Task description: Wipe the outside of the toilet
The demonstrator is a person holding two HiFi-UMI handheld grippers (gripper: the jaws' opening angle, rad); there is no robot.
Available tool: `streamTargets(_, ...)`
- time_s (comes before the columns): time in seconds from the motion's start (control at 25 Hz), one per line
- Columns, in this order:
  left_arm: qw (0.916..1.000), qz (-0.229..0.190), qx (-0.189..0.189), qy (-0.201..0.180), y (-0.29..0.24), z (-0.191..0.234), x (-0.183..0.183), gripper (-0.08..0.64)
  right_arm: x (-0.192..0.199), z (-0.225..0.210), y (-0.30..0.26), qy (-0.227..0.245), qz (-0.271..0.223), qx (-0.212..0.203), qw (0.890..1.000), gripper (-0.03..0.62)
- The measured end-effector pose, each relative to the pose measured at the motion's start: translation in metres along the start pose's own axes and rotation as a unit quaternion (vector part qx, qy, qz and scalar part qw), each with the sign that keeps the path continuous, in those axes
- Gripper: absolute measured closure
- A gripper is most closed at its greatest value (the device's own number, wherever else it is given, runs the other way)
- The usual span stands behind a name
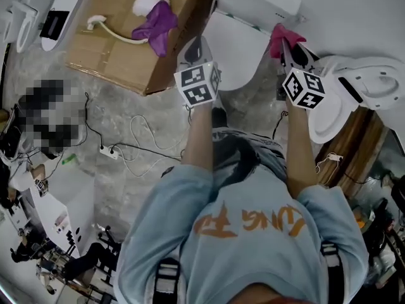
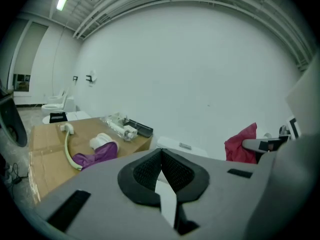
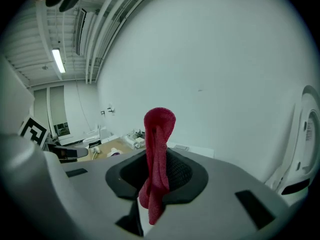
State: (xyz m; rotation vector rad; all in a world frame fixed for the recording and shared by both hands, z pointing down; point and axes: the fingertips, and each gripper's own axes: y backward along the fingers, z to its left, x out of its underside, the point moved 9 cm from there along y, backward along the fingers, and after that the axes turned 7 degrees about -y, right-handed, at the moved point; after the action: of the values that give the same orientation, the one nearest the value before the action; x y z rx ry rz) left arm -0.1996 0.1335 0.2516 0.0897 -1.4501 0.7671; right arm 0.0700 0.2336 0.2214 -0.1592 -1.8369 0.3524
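Observation:
A white toilet stands against the wall straight ahead, with its tank (image 1: 256, 0) behind its closed lid (image 1: 233, 50). The tank (image 2: 183, 147) also shows in the left gripper view. My right gripper (image 1: 286, 48) is shut on a red cloth (image 1: 282, 37), held just right of the toilet's lid. That cloth (image 3: 158, 154) stands up from the shut jaws of my right gripper (image 3: 158, 178). My left gripper (image 1: 195, 47) hovers at the lid's left edge. The pads of the left gripper (image 2: 161, 165) meet with nothing between them.
A cardboard box (image 1: 120, 49) at the left carries a purple cloth (image 1: 155, 25), a white hose (image 1: 114, 33) and bagged parts. A second toilet (image 1: 364, 84) with its seat raised stands at the right. Cables and a power strip (image 1: 109, 151) lie on the floor. A person sits at the left.

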Motion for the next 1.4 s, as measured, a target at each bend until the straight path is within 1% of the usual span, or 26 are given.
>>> streamTargets(0.12,0.9999,0.003,0.011,-0.001,-0.023,0.015,-0.009,0.534,-0.006,0.015,-0.031,0.009,0.008,-0.005,1.000,0.500)
streamTargets(0.28,0.9996,0.014,0.025,0.004,-0.049,0.022,-0.009,0.534,-0.005,0.033,-0.061,0.027,0.027,-0.028,0.999,0.501)
streamTargets(0.36,0.9991,0.024,0.034,0.005,-0.059,0.018,-0.004,0.534,0.000,0.032,-0.067,0.030,0.042,-0.034,0.998,0.500)
streamTargets(0.44,0.9984,0.032,0.046,0.008,-0.074,0.015,-0.002,0.534,0.004,0.026,-0.076,0.027,0.053,-0.030,0.998,0.500)
streamTargets(0.6,0.9971,0.042,0.063,0.011,-0.113,0.016,0.002,0.534,0.016,0.016,-0.109,0.023,0.072,-0.030,0.997,0.500)
streamTargets(0.68,0.9968,0.043,0.067,0.000,-0.115,0.002,-0.003,0.534,0.015,0.006,-0.111,0.016,0.075,-0.039,0.996,0.500)
streamTargets(0.8,0.9954,0.046,0.077,-0.036,-0.104,-0.025,-0.012,0.534,0.011,-0.008,-0.111,-0.018,0.074,-0.051,0.996,0.501)
streamTargets(0.88,0.9944,0.057,0.075,-0.047,-0.105,-0.031,-0.010,0.534,0.012,-0.008,-0.126,-0.035,0.079,-0.071,0.994,0.500)
streamTargets(1.0,0.9940,0.079,0.059,-0.048,-0.115,-0.027,-0.006,0.534,0.013,0.004,-0.153,-0.045,0.084,-0.113,0.989,0.500)
streamTargets(1.08,0.9943,0.084,0.051,-0.043,-0.120,-0.028,-0.008,0.534,0.011,0.006,-0.165,-0.050,0.087,-0.135,0.986,0.500)
streamTargets(1.24,0.9950,0.086,0.040,-0.032,-0.131,-0.034,-0.012,0.534,0.004,0.001,-0.182,-0.060,0.095,-0.154,0.982,0.500)
streamTargets(1.4,0.9964,0.080,0.029,-0.009,-0.150,-0.041,-0.015,0.534,-0.014,-0.013,-0.205,-0.042,0.089,-0.172,0.980,0.500)
